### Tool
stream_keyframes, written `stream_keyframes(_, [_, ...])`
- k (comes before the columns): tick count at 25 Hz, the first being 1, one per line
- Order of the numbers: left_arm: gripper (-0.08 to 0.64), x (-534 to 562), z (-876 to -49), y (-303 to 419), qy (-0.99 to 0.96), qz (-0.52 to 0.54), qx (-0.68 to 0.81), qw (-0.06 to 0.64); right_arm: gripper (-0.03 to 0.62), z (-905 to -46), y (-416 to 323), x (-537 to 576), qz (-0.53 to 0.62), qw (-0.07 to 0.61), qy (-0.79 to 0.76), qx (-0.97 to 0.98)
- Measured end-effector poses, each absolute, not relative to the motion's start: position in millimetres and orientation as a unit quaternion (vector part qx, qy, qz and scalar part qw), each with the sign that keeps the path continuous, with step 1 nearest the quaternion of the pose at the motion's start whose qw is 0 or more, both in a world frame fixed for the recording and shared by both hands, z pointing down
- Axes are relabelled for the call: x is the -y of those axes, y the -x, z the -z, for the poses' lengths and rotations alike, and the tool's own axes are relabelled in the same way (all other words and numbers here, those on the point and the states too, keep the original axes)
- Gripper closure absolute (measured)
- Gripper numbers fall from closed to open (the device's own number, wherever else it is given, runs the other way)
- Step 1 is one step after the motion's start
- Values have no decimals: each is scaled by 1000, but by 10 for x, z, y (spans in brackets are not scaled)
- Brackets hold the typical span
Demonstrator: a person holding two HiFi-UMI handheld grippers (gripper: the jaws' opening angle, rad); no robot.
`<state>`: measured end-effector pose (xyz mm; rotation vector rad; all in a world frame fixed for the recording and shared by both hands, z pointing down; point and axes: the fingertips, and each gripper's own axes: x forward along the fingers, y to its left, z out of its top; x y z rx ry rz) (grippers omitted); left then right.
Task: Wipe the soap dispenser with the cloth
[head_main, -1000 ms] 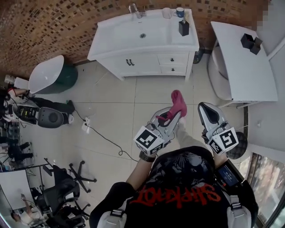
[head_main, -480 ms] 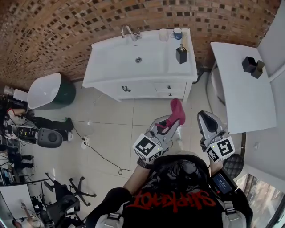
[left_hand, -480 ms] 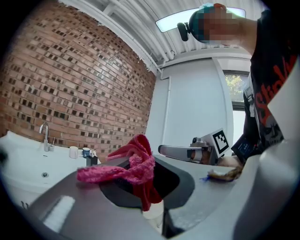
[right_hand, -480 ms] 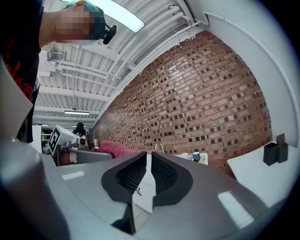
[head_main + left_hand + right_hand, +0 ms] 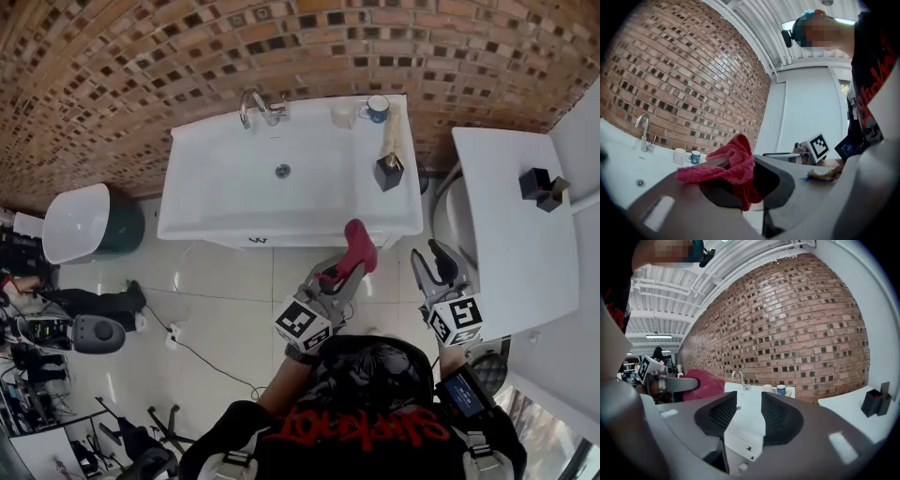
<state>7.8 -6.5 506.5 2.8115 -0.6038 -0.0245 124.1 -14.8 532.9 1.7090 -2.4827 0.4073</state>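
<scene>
Along the right edge of the counter (image 5: 187,220), about midway between front and back, stands the soap dispenser (image 5: 389,172), a small, dark, boxy bottle. That counter is a smooth white top with rounded corners and a shallow basin sunk into its middle. A curved metal tap (image 5: 258,105) rises at the back edge. Near the back right corner sit a plain white cup (image 5: 344,114) and a blue mug (image 5: 377,108), side by side. Behind it all runs a rough brick wall (image 5: 112,75), and glossy pale tiles cover the floor (image 5: 225,309).

The left tongs (image 5: 349,267) hang off the front edge of the counter, over the floor, well apart from the dispenser. Their grey jaws are pinched on the cloth (image 5: 359,246), a soft, nubbly pink-red rag. In the left gripper view the cloth (image 5: 733,164) bunches over the tips of the left tongs (image 5: 740,180), and one fold droops below them.

The right tongs (image 5: 433,258) are held just beside the front right corner. In the right gripper view the right tongs (image 5: 749,416) are opening. Their dark, ridged pads stand apart with nothing between them.
</scene>
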Motion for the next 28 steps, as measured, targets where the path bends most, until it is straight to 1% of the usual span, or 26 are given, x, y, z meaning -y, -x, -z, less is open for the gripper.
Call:
stream_keyframes(3, [520, 806, -4928, -19, -973, -1, 202, 114, 373, -5627, -1282, 878, -151, 120, -581, 791])
stream_keyframes(5, [520, 1216, -4912, 40, -975, -12, 196, 109, 345, -5926, -1271, 1212, -168, 168, -585, 775])
stream_keyframes(8, [520, 1732, -5005, 104, -976, -30, 186, 111, 350, -6176, -1257, 1626, -188, 201, -578, 768])
stream_keyframes(10, [520, 1967, -5058, 128, -975, -36, 184, 118, 373, -6262, -1273, 1901, -173, 222, -568, 773])
stream_keyframes(11, [520, 2042, -5081, 144, -974, -36, 185, 124, 373, -6327, -1269, 2030, -154, 234, -559, 781])
stream_keyframes(12, [520, 2105, -5095, 159, -973, -34, 185, 132, 356, -6409, -1254, 2156, -132, 244, -544, 792])
stream_keyframes(13, [520, 2164, -5084, 169, -972, -30, 185, 138, 325, -6506, -1235, 2278, -111, 249, -525, 806])
stream_keyframes(15, [520, 2274, -5008, 161, -971, -17, 188, 147, 316, -6726, -1242, 2506, -90, 248, -486, 833])
stream_keyframes(21, [520, 2463, -5018, 85, -957, -3, 237, 165, 331, -6961, -1274, 2915, -84, 213, -423, 877])
stream_keyframes(24, [520, 2545, -5079, 48, -952, -9, 255, 172, 422, -7051, -1196, 3017, -74, 185, -416, 887])
stream_keyframes(28, [520, 2642, -5145, -40, -949, -12, 263, 175, 436, -7059, -1169, 3100, -64, 192, -441, 875])
